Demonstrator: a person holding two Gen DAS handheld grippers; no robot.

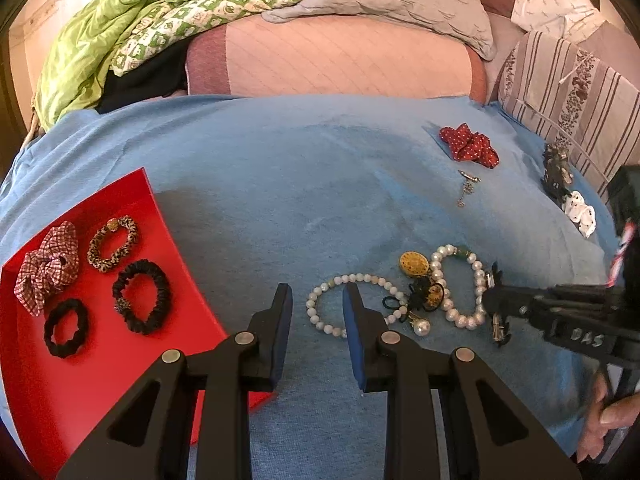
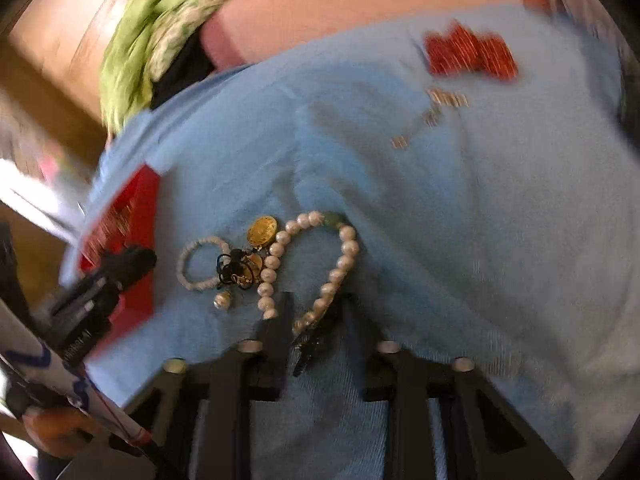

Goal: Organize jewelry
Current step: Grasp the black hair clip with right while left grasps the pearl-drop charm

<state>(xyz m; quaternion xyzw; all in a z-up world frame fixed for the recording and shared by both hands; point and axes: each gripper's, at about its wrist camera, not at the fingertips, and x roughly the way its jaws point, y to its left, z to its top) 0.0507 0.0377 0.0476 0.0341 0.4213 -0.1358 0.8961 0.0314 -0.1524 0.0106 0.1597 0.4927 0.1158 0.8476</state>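
- Pearl-white beads make up the large bracelet (image 1: 460, 284), which has one green bead in its far curve and lies on the blue cloth (image 1: 280, 184), in a tangle with other pieces.
- Beside it on the left lie a gold filigree disc (image 1: 415, 264), a black tangled piece (image 1: 416, 298) and a loose drop pearl (image 1: 422, 327); a smaller white bead bracelet (image 1: 352, 304) lies further left.
- Red tray (image 1: 120, 360) at the left edge of the cloth holds four scrunchies: a checked one (image 1: 48, 266), a leopard-print one (image 1: 113, 244) and two black ones (image 1: 142, 296).
- Left gripper (image 1: 316, 300) hovers over the smaller bracelet, jaws a little apart with nothing between them.
- Right gripper (image 2: 316, 308) is at the near end of the large bracelet; a dark clip-like piece (image 2: 306, 354) lies between its fingers. The view is blurred, but the jaws seem to be pinched shut, possibly on that piece.
- Farther off lie a red dotted scrunchie (image 1: 468, 144) and a small chain (image 1: 466, 188).
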